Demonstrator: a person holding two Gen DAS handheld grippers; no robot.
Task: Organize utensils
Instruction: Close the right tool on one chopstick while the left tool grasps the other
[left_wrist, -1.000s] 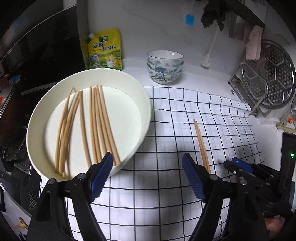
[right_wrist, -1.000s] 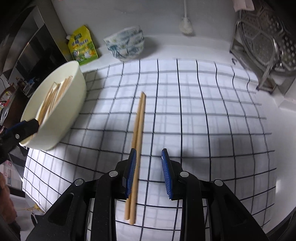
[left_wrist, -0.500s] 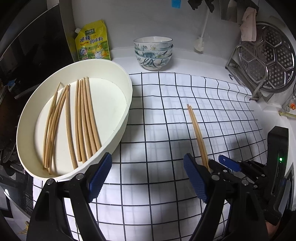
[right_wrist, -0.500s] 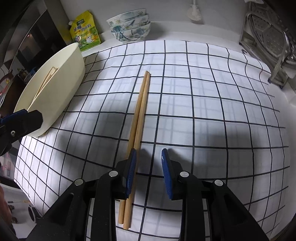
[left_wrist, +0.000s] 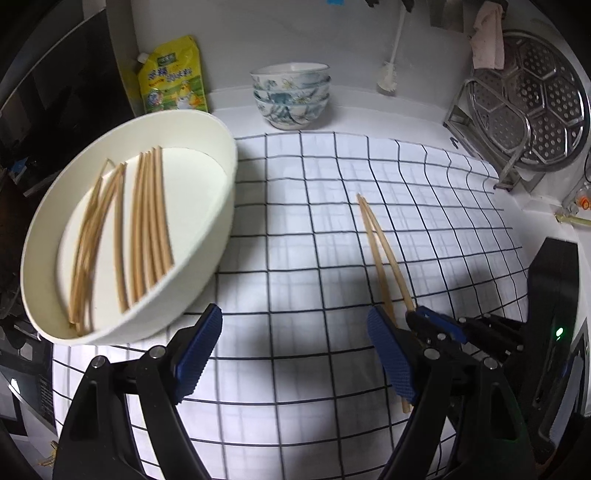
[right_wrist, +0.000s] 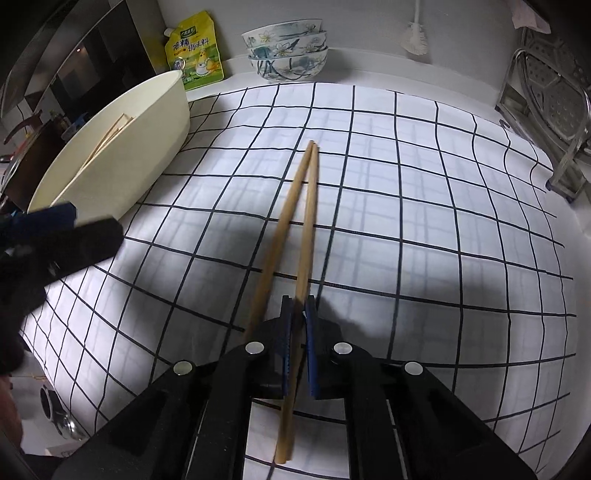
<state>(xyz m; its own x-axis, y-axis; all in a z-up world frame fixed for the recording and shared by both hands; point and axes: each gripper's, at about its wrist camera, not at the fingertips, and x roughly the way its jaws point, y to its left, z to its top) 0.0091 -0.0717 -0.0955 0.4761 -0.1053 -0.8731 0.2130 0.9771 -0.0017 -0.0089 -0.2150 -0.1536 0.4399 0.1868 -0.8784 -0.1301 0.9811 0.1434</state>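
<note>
White counter makes the surface (left_wrist: 388, 118), and a checked cloth (right_wrist: 424, 206) with black lines covers most of it. Beside the cloth sits a big cream tub (left_wrist: 221, 206). Many chopsticks (left_wrist: 147, 225) already lie flat inside the tub, side by side, so a good part of the tidying looks done. Two loose chopsticks (right_wrist: 295, 225) are left on the cloth, well apart from the tub. Their far tips touch and their near ends spread apart. The right claw (right_wrist: 297, 354) is pinched tight on one of them near its near end, while the other stick runs under the claw's left finger, outside the grip. The left claw (left_wrist: 295, 354) stands wide with nothing in it, hanging over the cloth just beside the tub. I think the held stick must be carried to the tub next, and then its partner has to follow. Behind the tub stands a yellow pouch (left_wrist: 173, 77). Past the pouch, by the wall, three flowered bowls (left_wrist: 291, 96) are stacked, and the top one looks empty.
</note>
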